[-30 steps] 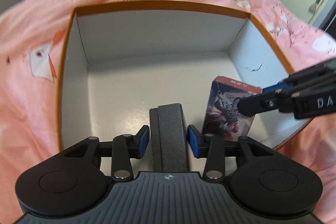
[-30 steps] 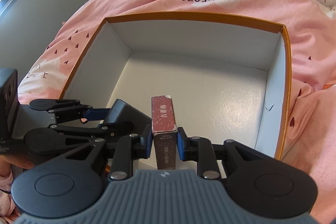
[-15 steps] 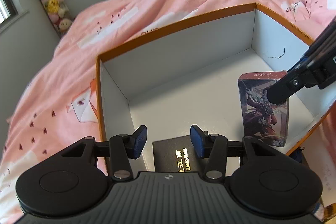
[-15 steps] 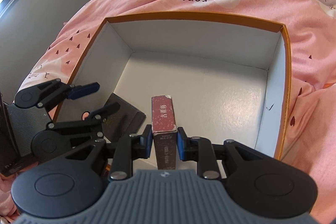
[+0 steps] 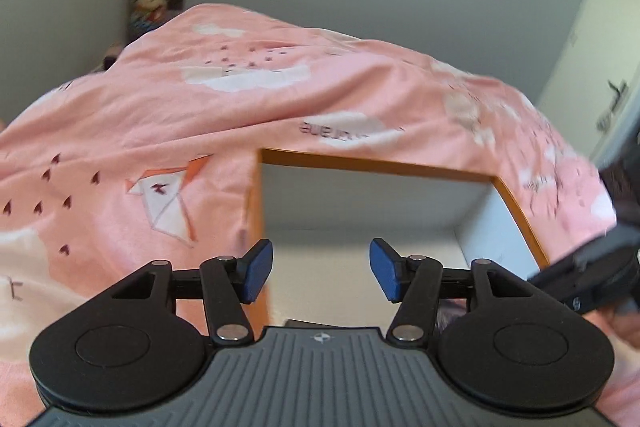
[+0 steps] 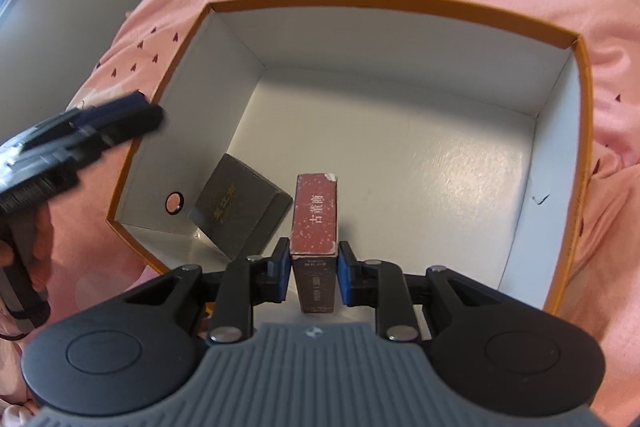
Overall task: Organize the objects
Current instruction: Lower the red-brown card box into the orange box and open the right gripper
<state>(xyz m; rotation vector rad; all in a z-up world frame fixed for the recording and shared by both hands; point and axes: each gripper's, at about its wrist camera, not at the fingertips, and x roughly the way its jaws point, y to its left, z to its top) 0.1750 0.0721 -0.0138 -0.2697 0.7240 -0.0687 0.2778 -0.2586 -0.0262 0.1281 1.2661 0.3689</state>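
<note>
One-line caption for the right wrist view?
Right tongs grip a red box upright inside the orange-rimmed box; a black box leans nearby.

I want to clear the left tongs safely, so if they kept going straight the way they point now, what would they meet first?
Probably the far white wall of the orange-rimmed box, though depth is unclear. The left tongs are opening with nothing between the pads.
</note>
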